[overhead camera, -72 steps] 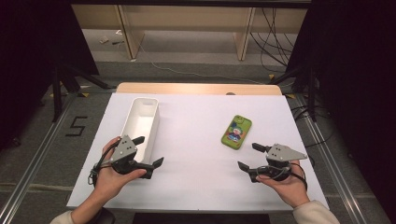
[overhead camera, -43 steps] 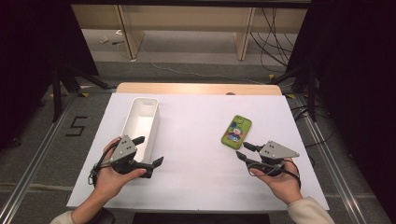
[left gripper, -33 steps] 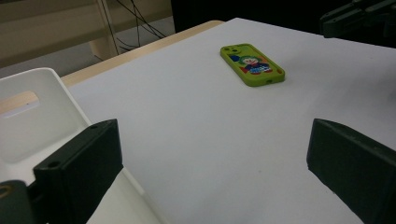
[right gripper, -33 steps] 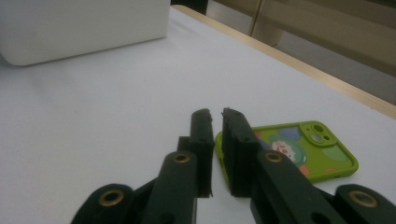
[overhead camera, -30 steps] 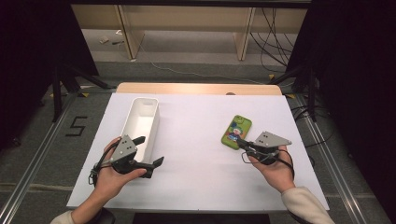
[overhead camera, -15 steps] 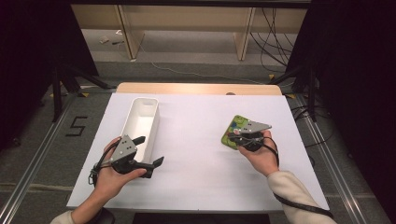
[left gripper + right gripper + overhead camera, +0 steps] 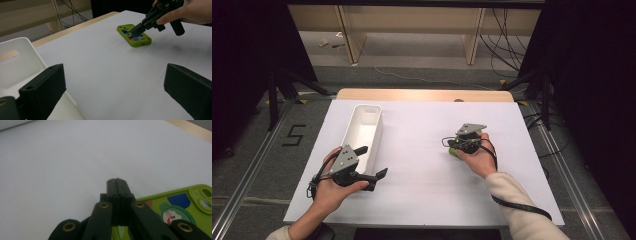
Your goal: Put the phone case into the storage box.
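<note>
The right claw (image 7: 460,145) was fully shut, its two black jaws pressed flat against each other with nothing between them, as the right gripper view (image 7: 117,182) showed plainly. Its closed tips pointed down at the green phone case (image 7: 134,35), which lay flat on the white worktop (image 7: 422,125) with its printed back and camera cut-outs facing up. In the left gripper view the tips of that claw (image 7: 133,31) were over the middle of the case, at or just above its surface; whether they actually touched could not be told. In the right gripper view the case (image 7: 185,202) sat at about 4 o'clock from the jaw tips, partly under the claw's arms.

In the high view the case (image 7: 453,149) was at about 3 o'clock from the worktop's centre, mostly covered by the right hand (image 7: 479,157).

The left claw (image 7: 371,162) was wide open and held nothing, with bare worktop between its jaws in its own view. The left hand (image 7: 332,187) rested at about 8 o'clock on the worktop, the claw just beside the near end of the white bin (image 7: 362,132), well apart from the case.
</note>
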